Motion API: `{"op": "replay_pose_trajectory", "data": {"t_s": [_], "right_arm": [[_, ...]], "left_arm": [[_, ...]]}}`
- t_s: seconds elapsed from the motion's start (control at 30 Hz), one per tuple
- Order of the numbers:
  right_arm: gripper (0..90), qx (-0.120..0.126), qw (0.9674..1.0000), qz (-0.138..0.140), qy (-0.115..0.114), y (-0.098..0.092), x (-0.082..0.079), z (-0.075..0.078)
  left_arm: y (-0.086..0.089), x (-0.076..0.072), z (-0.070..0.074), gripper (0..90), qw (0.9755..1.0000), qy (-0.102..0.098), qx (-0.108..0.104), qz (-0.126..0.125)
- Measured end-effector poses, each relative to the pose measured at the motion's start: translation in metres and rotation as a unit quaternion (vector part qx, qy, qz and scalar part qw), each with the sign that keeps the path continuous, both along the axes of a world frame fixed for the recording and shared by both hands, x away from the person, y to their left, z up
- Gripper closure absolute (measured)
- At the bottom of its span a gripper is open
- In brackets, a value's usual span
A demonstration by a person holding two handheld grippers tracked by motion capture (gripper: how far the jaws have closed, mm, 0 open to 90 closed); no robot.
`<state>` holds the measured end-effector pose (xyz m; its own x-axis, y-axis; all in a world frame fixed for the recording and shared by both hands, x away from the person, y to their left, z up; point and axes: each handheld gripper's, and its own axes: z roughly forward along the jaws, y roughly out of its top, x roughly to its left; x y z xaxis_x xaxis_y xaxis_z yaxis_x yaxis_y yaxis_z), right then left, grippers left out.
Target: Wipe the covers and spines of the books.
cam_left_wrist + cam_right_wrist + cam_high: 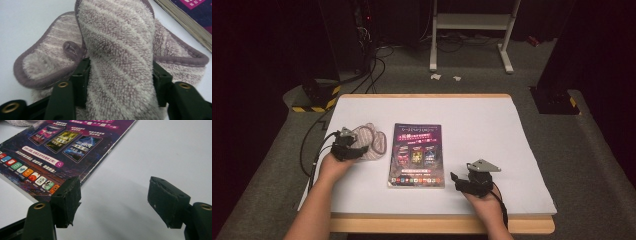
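Left of the book, the left gripper clamps a fold of striped towel; the right gripper, right of the book, gapes with nothing between its jaws

A rectangular wooden table with a pale timber edge carries a broad white sheet that covers nearly its whole top; the wood shows as a thin strip along the far edge and a wider band along the near one; on the sheet, towards its left side, lies a crumpled fluffy cloth in mauve and cream stripes with a darker mauve hem, one fold raised above the rest; just beside it to the right, and apart from it, a thick paperback book with a glossy dark purple cover lies flat, cover up, printed with bright panels and a row of small coloured icons along its near edge.
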<state>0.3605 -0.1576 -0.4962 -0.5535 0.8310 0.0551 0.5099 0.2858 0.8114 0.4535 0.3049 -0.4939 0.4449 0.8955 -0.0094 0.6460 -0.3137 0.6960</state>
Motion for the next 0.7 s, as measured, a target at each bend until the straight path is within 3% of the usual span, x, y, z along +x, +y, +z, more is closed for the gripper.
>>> {"op": "replay_pose_trajectory", "data": {"t_s": [0.2,0.3,0.33,0.4,0.5,0.53,0.57,0.63,0.67,0.7], "right_arm": [[28.4,-0.002,1.0000,-0.001,0.001,-0.001,0.001,-0.001],[30.1,0.000,1.0000,0.001,0.001,-0.001,0.000,-0.001],[31.2,0.001,1.0000,0.001,0.001,-0.001,-0.001,-0.001],[31.8,0.000,1.0000,-0.001,-0.001,-0.002,-0.001,-0.001],[32.0,-0.005,1.0000,-0.003,0.000,-0.004,-0.002,0.000],[32.0,-0.005,1.0000,-0.003,0.000,-0.004,-0.002,0.000],[32.0,0.001,1.0000,-0.006,0.004,-0.006,-0.001,0.000],[32.0,0.004,1.0000,-0.007,0.005,-0.007,-0.001,0.000],[30.6,0.011,0.9999,-0.009,0.008,-0.009,0.000,0.000],[30.6,0.011,0.9999,-0.009,0.008,-0.009,0.000,0.000]], "left_arm": [[0.001,-0.007,-0.002,59.9,0.9996,-0.021,-0.014,0.010],[0.002,-0.011,-0.001,61.3,0.9994,-0.027,-0.018,0.014],[0.001,-0.016,-0.001,61.5,0.9986,-0.042,-0.018,0.026],[0.001,-0.018,-0.002,61.6,0.9982,-0.046,-0.023,0.031],[0.006,-0.031,-0.004,62.1,0.9955,-0.065,-0.056,0.040],[0.006,-0.031,-0.004,62.3,0.9955,-0.065,-0.056,0.040],[0.007,-0.038,-0.004,62.4,0.9934,-0.081,-0.069,0.043],[0.008,-0.040,-0.003,62.5,0.9924,-0.087,-0.075,0.043],[0.009,-0.044,0.004,62.5,0.9903,-0.104,-0.083,0.041],[0.009,-0.044,0.004,62.5,0.9903,-0.104,-0.083,0.041]]}}
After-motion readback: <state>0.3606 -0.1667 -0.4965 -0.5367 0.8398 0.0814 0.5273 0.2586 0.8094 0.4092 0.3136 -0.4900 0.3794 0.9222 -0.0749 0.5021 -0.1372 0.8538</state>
